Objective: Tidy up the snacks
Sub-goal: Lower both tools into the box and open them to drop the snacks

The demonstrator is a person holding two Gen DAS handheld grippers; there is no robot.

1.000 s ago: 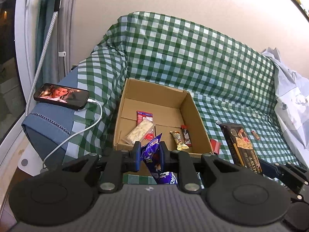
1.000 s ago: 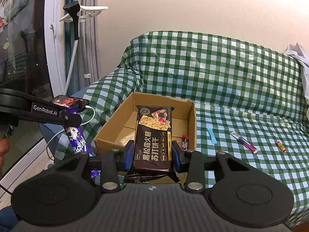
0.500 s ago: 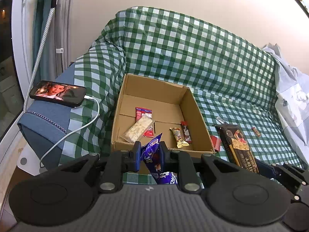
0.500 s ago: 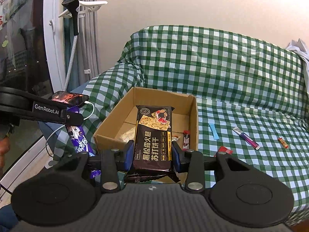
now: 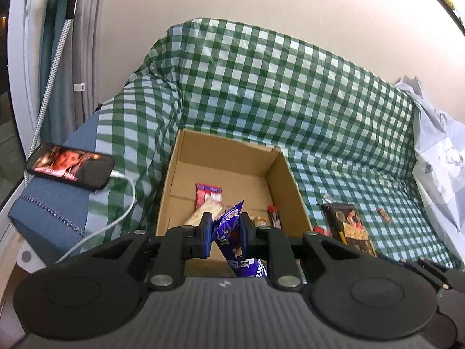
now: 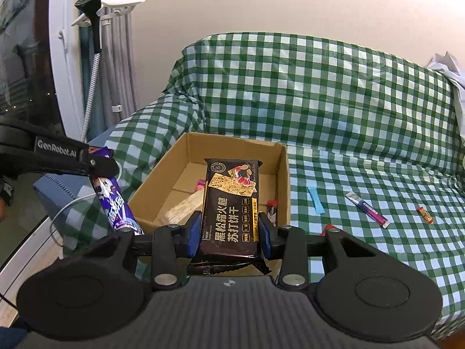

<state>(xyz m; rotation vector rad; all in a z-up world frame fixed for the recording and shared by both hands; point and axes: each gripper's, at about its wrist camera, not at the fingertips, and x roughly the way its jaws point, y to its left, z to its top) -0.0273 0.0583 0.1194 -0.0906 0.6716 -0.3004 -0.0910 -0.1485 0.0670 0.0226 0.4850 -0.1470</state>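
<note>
On the checked sofa (image 6: 334,93), the open box (image 5: 186,174) sits ahead of you, already holding a red packet (image 5: 207,193), a pale bar (image 5: 203,212) and two small bars at its right wall. Your left gripper (image 5: 225,231) is clamped on a purple packet (image 5: 232,238) at the box's near edge. Your right gripper (image 6: 229,232) pinches a black cracker pack (image 6: 231,203) upright over the near wall. A blue stick (image 6: 316,200), a purple tube (image 6: 366,209) and a small candy (image 6: 425,214) lie loose on the seat.
</note>
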